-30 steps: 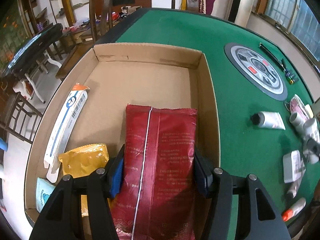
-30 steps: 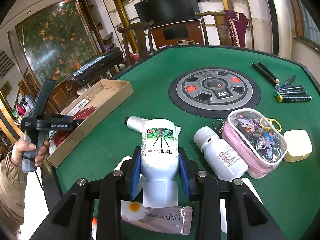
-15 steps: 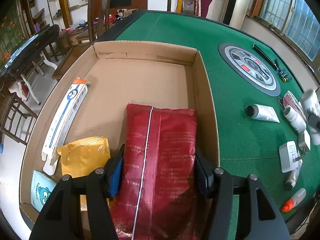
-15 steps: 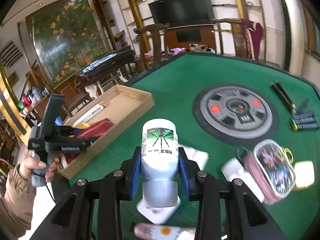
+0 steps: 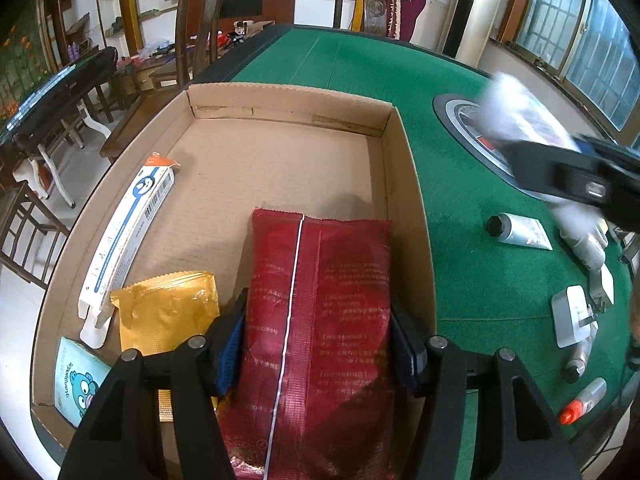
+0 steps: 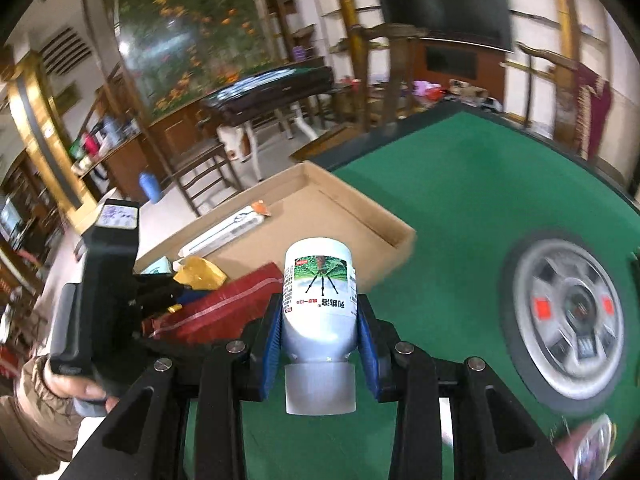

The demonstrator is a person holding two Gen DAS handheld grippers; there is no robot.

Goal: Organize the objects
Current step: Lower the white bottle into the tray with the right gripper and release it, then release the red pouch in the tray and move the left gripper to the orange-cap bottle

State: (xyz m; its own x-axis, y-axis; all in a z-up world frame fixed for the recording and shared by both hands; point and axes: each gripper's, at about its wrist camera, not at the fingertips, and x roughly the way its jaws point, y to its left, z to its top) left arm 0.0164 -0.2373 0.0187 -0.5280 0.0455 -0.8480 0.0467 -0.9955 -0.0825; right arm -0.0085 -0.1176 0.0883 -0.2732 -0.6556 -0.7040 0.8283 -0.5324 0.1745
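My left gripper (image 5: 316, 344) is shut on a red foil packet (image 5: 320, 320) and holds it over the near right part of an open cardboard box (image 5: 412, 184). In the box lie a white toothpaste carton (image 5: 128, 232), a gold packet (image 5: 168, 308) and a small blue bear packet (image 5: 76, 380). My right gripper (image 6: 320, 340) is shut on a white bottle (image 6: 318, 292), cap toward the camera, held in the air above the green table (image 6: 460, 208) just right of the box (image 6: 348, 208). The bottle shows blurred in the left wrist view (image 5: 528, 120).
On the green felt right of the box lie a white tube (image 5: 520, 230), a white bottle (image 5: 584, 244), a small white box (image 5: 572, 316) and a small orange-capped bottle (image 5: 582, 400). A round grey centre panel (image 6: 568, 320) is set in the table. Chairs stand beyond the far edge.
My right gripper has lifted the white bottle off the table and carried it left toward the box. My left gripper has stayed over the box with the red packet.
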